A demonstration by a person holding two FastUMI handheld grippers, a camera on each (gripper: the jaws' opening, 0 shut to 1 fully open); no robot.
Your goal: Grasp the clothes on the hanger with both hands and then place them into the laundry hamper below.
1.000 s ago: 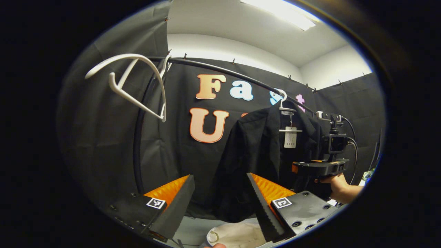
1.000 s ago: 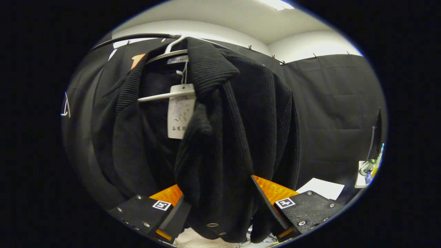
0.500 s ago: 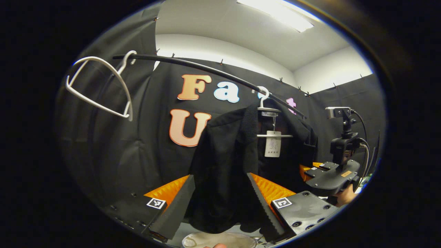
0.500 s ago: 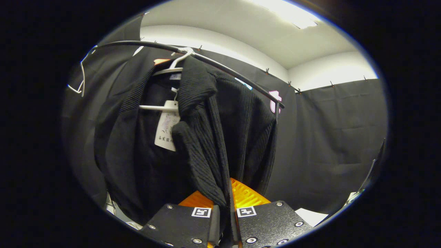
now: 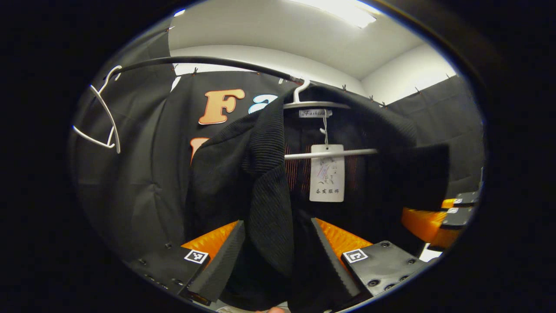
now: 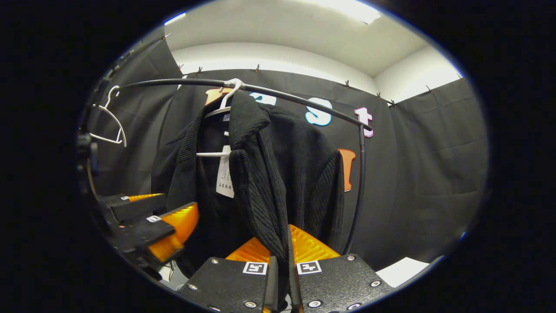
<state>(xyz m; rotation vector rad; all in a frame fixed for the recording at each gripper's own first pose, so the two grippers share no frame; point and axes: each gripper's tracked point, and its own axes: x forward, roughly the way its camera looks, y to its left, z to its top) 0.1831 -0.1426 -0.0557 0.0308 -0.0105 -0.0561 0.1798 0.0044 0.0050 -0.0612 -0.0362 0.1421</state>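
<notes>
A black knit jacket (image 5: 226, 174) hangs on a white hanger (image 5: 317, 104) from the black rail (image 5: 208, 63), with a white tag (image 5: 326, 173) inside the collar. My left gripper (image 5: 278, 256) is open, and the jacket's ribbed front edge hangs between its orange fingers. In the right gripper view the jacket (image 6: 299, 165) hangs in the middle, and my right gripper (image 6: 282, 256) is shut on its other front edge low down. The left gripper (image 6: 165, 226) appears at the left of that view, open beside the jacket. The right gripper (image 5: 428, 221) sits at the right of the left gripper view.
An empty white hanger (image 5: 102, 126) hangs at the rail's left end, also seen as a hanger (image 6: 110, 121) in the right gripper view. The rail's upright post (image 6: 360, 182) stands right of the jacket. A white sheet (image 6: 404, 269) lies low at the right.
The right gripper closed on the jacket's front edge and drew back from it. The left gripper moved in until the other front edge hung between its open fingers.
</notes>
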